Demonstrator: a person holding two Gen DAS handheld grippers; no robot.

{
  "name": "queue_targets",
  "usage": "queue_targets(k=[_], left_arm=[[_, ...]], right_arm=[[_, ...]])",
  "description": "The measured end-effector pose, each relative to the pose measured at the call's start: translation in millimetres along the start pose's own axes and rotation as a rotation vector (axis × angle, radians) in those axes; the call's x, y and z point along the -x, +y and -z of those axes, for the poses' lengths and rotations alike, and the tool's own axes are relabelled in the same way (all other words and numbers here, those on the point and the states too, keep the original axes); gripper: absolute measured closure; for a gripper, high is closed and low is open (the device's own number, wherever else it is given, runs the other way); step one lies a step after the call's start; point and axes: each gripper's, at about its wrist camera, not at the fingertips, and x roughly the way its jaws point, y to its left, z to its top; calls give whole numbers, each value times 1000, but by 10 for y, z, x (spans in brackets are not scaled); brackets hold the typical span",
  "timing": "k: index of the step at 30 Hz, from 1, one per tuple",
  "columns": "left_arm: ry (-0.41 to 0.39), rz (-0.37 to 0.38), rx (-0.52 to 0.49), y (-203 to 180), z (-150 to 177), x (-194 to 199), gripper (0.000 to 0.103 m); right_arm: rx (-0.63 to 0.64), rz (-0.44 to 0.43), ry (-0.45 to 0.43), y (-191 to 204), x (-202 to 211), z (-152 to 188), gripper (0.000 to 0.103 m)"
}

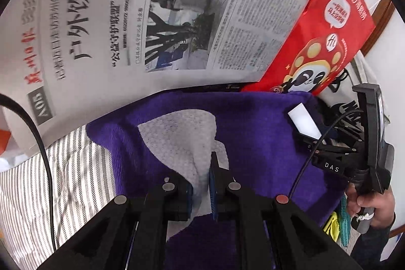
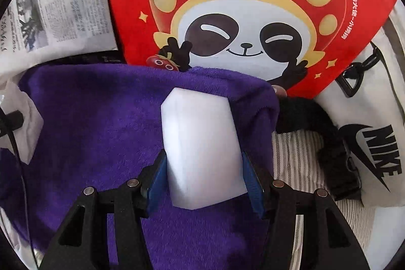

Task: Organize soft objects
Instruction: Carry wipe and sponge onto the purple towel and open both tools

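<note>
White sponge block (image 2: 202,148): in the right wrist view it sits at centre frame, clamped at its lower end between the blue pads (image 2: 158,181) of the right gripper (image 2: 205,181). Its long axis runs from the jaws toward the top of the frame, the free end pointing at the red panda bag (image 2: 253,4). It hangs over the purple towel (image 2: 88,130), which fills the centre and lower left. A newspaper (image 2: 63,4) lies at upper left. A white Nike bag (image 2: 379,143) with a black strap (image 2: 329,143) occupies the right edge, over striped fabric (image 2: 291,156). Whether the block touches the towel cannot be told.

Left wrist view: the left gripper (image 1: 202,184) is clenched on a white textured cloth (image 1: 182,133), pinched at lower centre. The cloth spreads from the jaws toward the upper left and lies over the purple towel (image 1: 253,130). The newspaper (image 1: 152,17) fills the upper half; the red panda bag (image 1: 329,29) lies at upper right, partly under the newspaper's edge. The right gripper (image 1: 316,141) enters from the right, carried by a hand (image 1: 369,206), holding the sponge block (image 1: 303,123) over the towel's right part. Striped fabric (image 1: 50,181) shows at lower left, crossed by a black cable (image 1: 45,156).
</note>
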Motion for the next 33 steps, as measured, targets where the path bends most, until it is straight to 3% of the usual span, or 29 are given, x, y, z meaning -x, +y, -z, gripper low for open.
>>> queue_targets(k=[8,13,18,20,21,33], left_arm=[[56,-47,-3,-26,41,-292,92],[63,-69,-10,-78,58,-324,86],[82,-68,-31,-215,96,-323,66],[92,-120,-57,-310,124,-333,37],[92,-148,-63,-331,144,-332,35],[82,-131,-29,-398,407,78,35]], right_arm=[[10,10,6,32,-105,-30,44],[15,-11,16,45,-125,-88,38],[32,-32,21,-13,-199,-126,30],[39,-59,19,-12,-192,-103,18],[36,-90,21,-13,-179,-87,13],[-35,-121,-27,-108,158,8,11]])
